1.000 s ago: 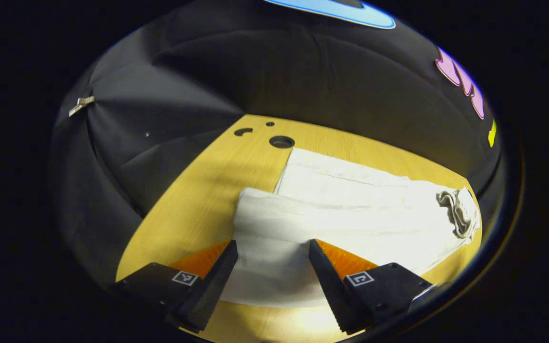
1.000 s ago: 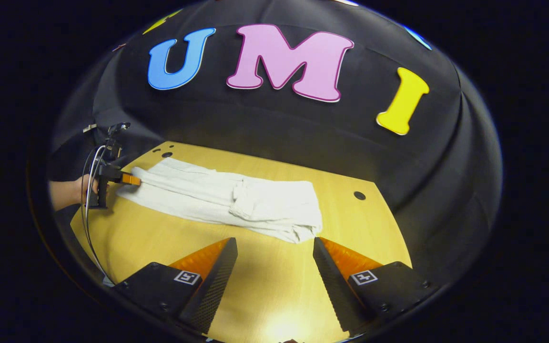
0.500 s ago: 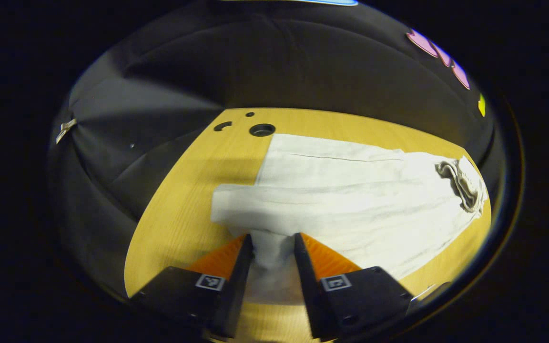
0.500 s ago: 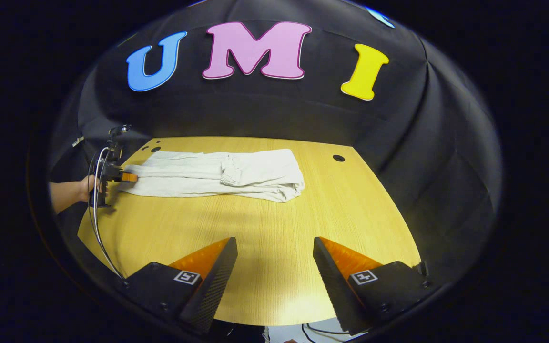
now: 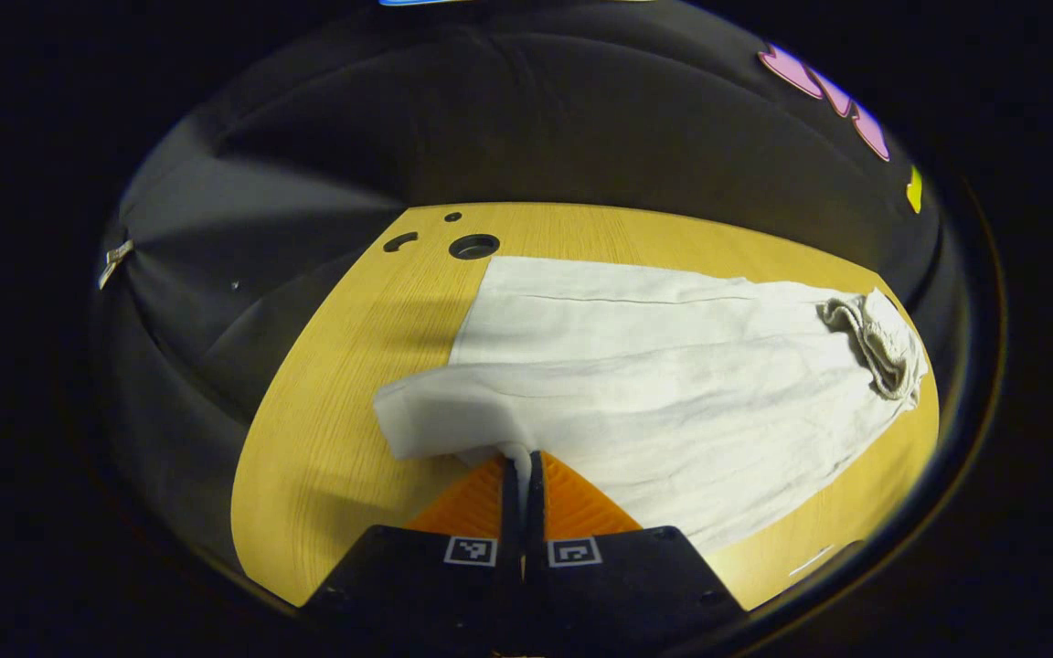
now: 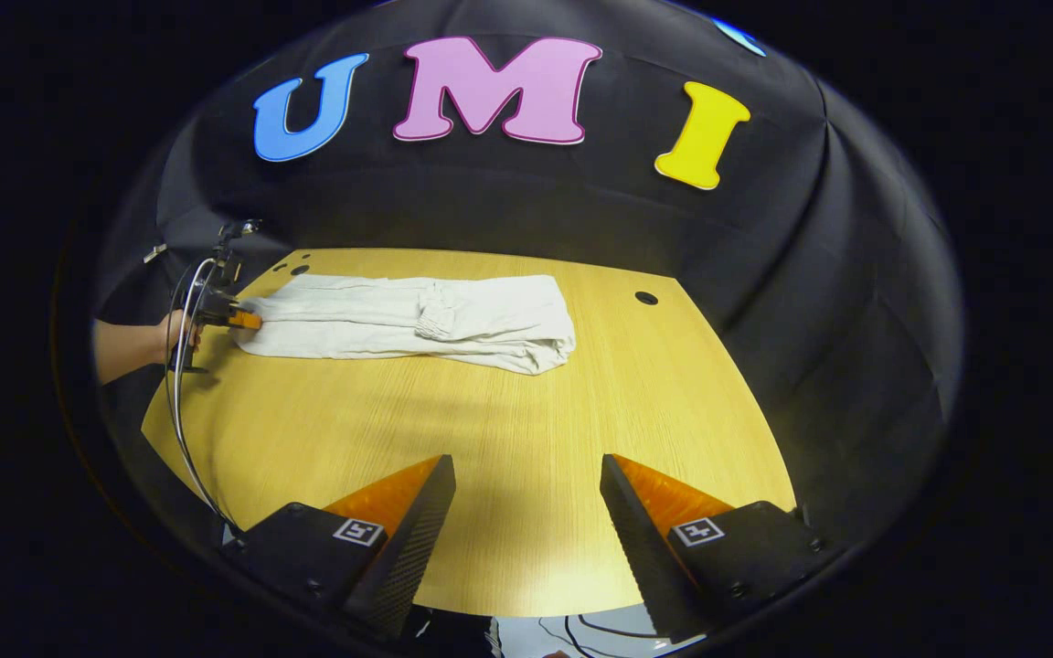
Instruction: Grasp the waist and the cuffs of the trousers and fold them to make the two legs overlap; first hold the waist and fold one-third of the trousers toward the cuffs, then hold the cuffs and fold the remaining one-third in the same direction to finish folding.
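Observation:
White trousers (image 5: pixel 664 384) lie lengthwise on the wooden table (image 5: pixel 325 439), the legs overlapped and the waist part folded back over them, its bunched band (image 5: pixel 874 343) at the far right. My left gripper (image 5: pixel 521 461) is shut on the cuff end (image 5: pixel 444 416), which is lifted slightly off the table. In the right gripper view the trousers (image 6: pixel 408 315) lie across the far side of the table, with the left gripper (image 6: pixel 239 320) and the hand (image 6: pixel 175 334) holding it at their left end. My right gripper (image 6: pixel 526 480) stands open over bare table near the front edge, well apart from the cloth.
Round holes (image 5: pixel 473 246) pierce the table's far left corner beside the cuffs, and another hole (image 6: pixel 646 298) sits at the far right. A cable (image 6: pixel 181 411) hangs from the left gripper past the table's left edge. Black cloth walls close off the back and sides.
My left gripper has closed fully on the cuff end and raised it a little. My right gripper has drawn back from the trousers toward the table's front edge, staying open.

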